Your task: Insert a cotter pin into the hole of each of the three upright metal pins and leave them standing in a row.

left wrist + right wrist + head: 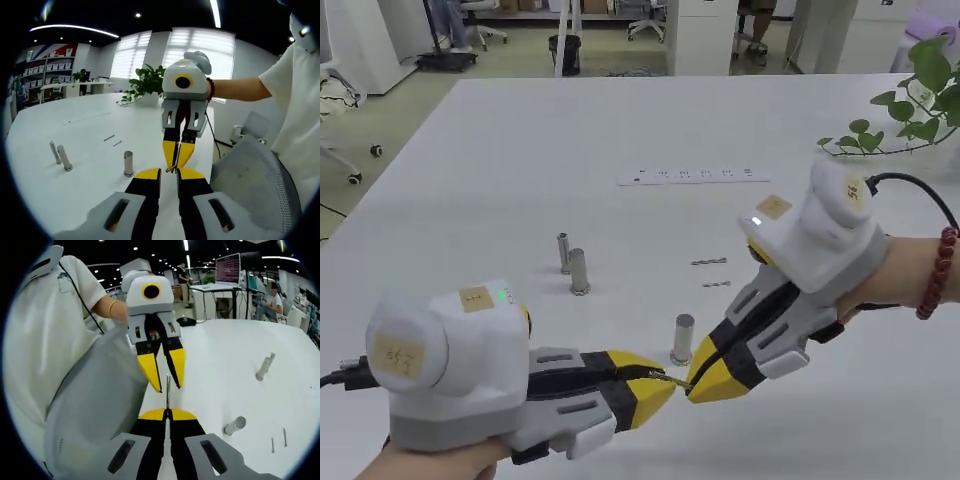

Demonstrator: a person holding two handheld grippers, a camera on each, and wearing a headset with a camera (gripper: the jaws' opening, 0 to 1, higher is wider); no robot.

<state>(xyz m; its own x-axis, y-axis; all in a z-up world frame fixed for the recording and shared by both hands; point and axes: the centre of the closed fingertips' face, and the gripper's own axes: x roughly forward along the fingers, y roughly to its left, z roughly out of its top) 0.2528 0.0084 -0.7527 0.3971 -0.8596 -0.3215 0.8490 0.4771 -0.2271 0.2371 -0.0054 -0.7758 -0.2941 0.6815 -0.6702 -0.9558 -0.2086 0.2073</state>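
Cotter pin (168, 387) between the two grippers, low centre of the head view.
Fingers of the right gripper (167, 412) were clamped on it; those of the left gripper (170, 173) stood narrowly apart around its free end. One metal pin (683, 340) stood just above, two other metal pins (579, 272) (563, 252) centre left, on the tabletop (620, 130).

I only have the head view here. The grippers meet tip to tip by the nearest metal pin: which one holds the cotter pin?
Observer: The right gripper; in its own view its fingers are shut on the cotter pin, which sticks straight out.
Reviewer: Is the left shut on it too?
Observer: No. In the right gripper view the left gripper has its fingers apart, either side of the pin's free end.
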